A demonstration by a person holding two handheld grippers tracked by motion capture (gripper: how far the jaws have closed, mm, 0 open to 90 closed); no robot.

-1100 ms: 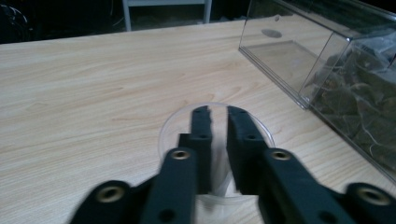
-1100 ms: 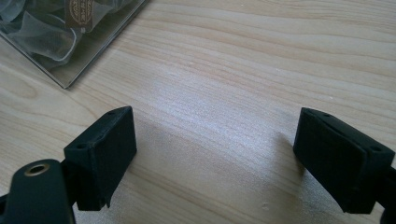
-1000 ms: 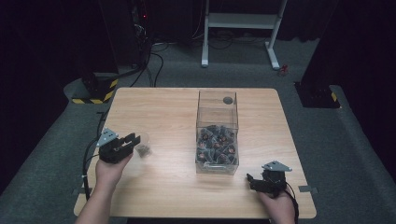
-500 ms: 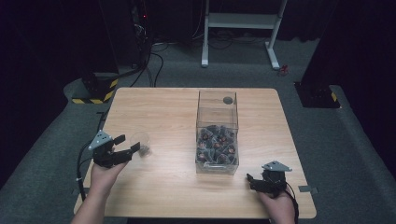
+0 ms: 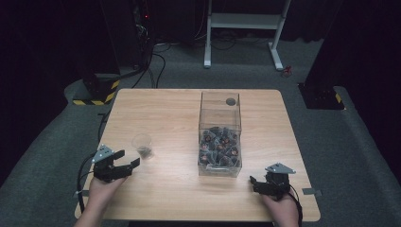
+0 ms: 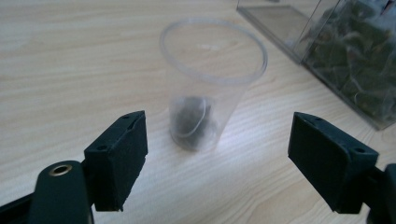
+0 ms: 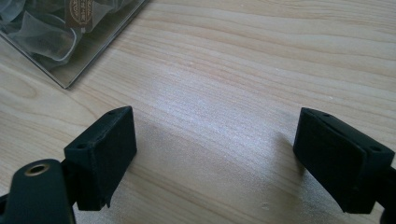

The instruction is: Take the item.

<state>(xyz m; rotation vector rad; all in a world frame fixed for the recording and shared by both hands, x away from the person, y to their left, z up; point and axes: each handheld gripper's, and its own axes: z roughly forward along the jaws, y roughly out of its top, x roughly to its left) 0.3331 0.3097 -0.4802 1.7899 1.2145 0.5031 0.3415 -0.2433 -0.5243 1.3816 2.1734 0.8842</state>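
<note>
The left claw (image 5: 124, 163), jaws just spread wide and gripping nothing, sits near the table's (image 5: 161, 203) left edge, the upright plastic cup (image 5: 142, 145) just ahead of it, bare wood around. The right claw (image 5: 255, 182) gapes empty beside the clear box (image 5: 220, 137).

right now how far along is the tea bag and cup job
Done: one dark tea bag sits inside the clear plastic cup, which stands upright on the wooden table. In hand: nothing; the left gripper has just been opening and its jaws stand apart from the cup. The right gripper is open over bare wood. Left: the clear plastic box holds many more bags.
</note>
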